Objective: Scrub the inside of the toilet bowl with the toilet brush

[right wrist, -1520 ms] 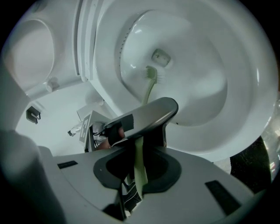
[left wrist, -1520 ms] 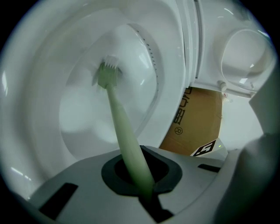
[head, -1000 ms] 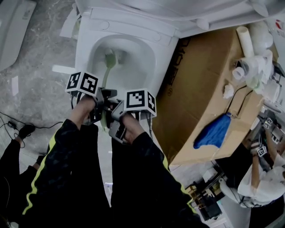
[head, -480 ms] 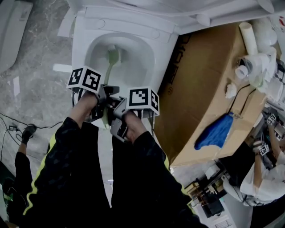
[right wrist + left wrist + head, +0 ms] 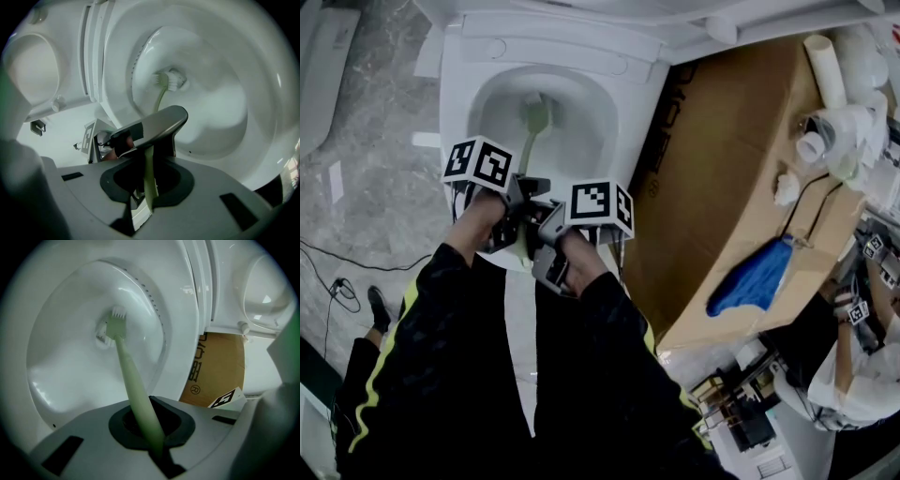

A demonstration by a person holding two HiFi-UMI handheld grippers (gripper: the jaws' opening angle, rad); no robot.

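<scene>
Left tool [image 5: 149,427]: shut tight on the pale green handle of the toilet brush [image 5: 527,150], forward of the right tool on the shaft.
Right tool [image 5: 147,185]: clamped on the same handle near its rear end, just behind the left tool and close against it.
Toilet bowl [image 5: 457,103]: straight ahead of and below both tools, with the lid raised beyond it; white and glossy, likely slick under bristles.
Cardboard box [image 5: 722,178]: out past the right tool's outer side, beside the toilet and clear of the work.
Brush head [image 5: 115,324]: at the far end of the handle from the tools, deep in the bowl against the back wall near the outlet.
Step in hand: judged to be mid-scrub on the inner wall.
Doing it well: treat the left tool as pivot and the right as lever; press the head flat to the wall; sweep round under the rim, then down toward the outlet; use short strokes without flicking, to limit splashes.
Risk: thin handle, apt to twist or slip through the jaws under side load; squeeze firmly and evenly with both tools.
</scene>
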